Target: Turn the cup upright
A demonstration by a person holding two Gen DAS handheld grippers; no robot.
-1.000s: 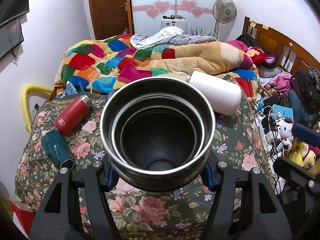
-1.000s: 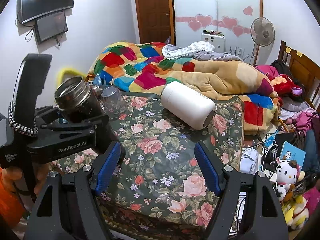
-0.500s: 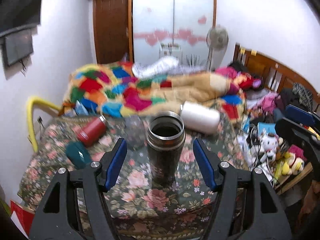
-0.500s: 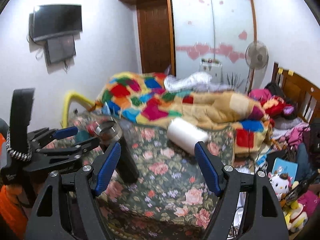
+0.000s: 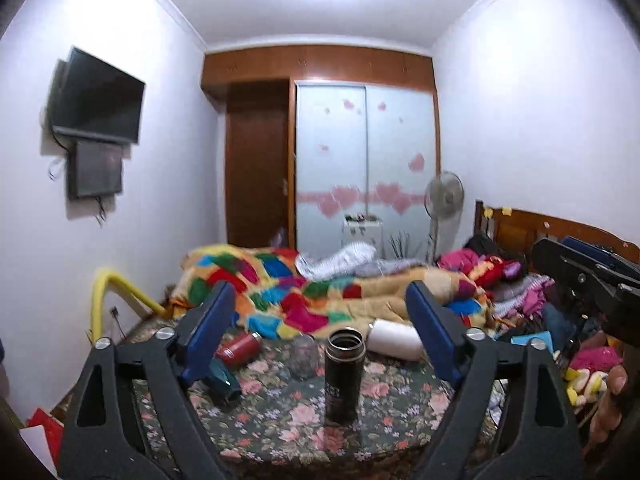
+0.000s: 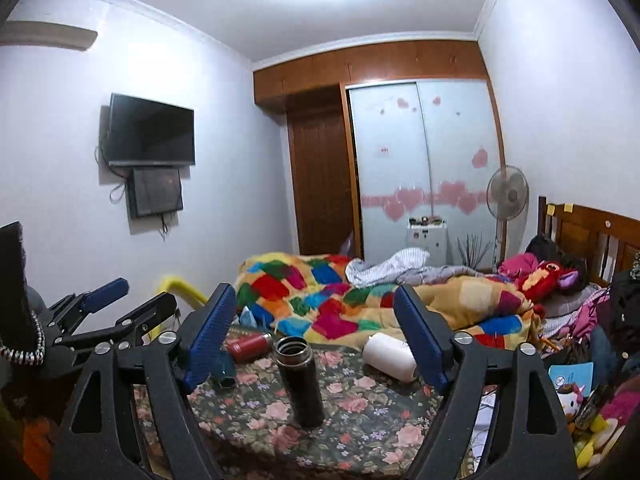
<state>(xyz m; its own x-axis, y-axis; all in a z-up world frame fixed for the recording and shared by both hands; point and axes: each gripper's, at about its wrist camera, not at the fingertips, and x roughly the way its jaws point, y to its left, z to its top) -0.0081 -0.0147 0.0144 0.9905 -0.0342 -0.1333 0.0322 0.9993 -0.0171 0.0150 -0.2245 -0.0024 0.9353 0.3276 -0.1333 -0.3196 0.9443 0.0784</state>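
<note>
Left wrist view: the dark metal cup (image 5: 345,374) stands upright, mouth up, on the flowered surface (image 5: 400,408), near a white bottle (image 5: 394,339). Both tools, left (image 5: 320,334) and right (image 6: 310,338), gape empty. It looks rigid, smooth, probably slippery; grip mid-body.

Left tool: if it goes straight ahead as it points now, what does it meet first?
Probably the black cup, standing upright on the floral cloth, centred between the open left tool fingers; depth is unclear.

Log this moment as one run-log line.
black cup: upright on floral table, mouth up | left tongs: open, clear of cup | right tongs: open, empty | white bottle: lying down
</note>
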